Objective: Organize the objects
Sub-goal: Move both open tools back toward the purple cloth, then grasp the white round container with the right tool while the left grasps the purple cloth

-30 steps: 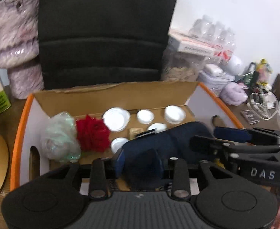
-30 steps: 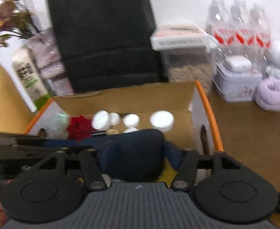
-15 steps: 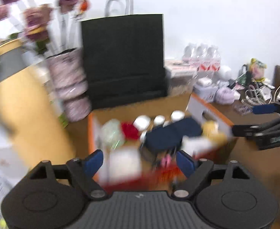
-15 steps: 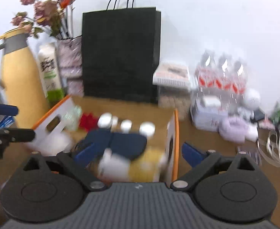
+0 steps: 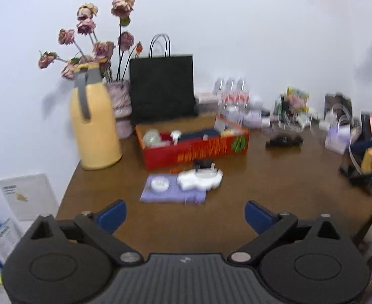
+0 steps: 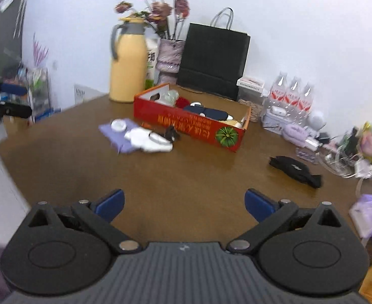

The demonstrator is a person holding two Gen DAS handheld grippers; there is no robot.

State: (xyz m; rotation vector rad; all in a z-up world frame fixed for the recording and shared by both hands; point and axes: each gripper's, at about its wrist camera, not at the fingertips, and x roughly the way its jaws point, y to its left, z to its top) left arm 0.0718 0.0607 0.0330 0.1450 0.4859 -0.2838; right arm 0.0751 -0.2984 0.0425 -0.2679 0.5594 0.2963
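Wooden counter point(image 5: 236, 190) crowded along the back wall: yellow thermos jug point(image 5: 93, 124), vase of dried roses point(image 5: 121, 106) just beside it, black paper bag point(image 5: 161, 88) behind the red box point(image 5: 196, 149). Water bottles point(image 6: 293, 93) and a lavender fluffy bundle point(image 6: 296, 133) off toward the right side. In the red box, open-topped: a dark navy pouch point(image 6: 212, 112), a red flower point(image 6: 182, 101), a clear wrapped lump point(image 6: 169, 96), white lids. In front of the box, touching the counter: a purple cloth point(image 5: 170, 190) with a small white round dish point(image 5: 159, 185) on it, a white crumpled cloth point(image 5: 199, 179) overlapping its right edge, a small black item point(image 5: 203, 163) between that and the box. Apart to the right, a black folded cloth point(image 6: 296, 171) lying alone.

Nothing between either tool and the cloths. Left gripper point(image 5: 185, 214) low over the near edge, jaws spread wide, gripping nothing. Right gripper point(image 6: 184, 204) likewise wide apart and bare, well short of the box.

Blurred throughout; print on the box unreadable, clutter at far right hard to sort.
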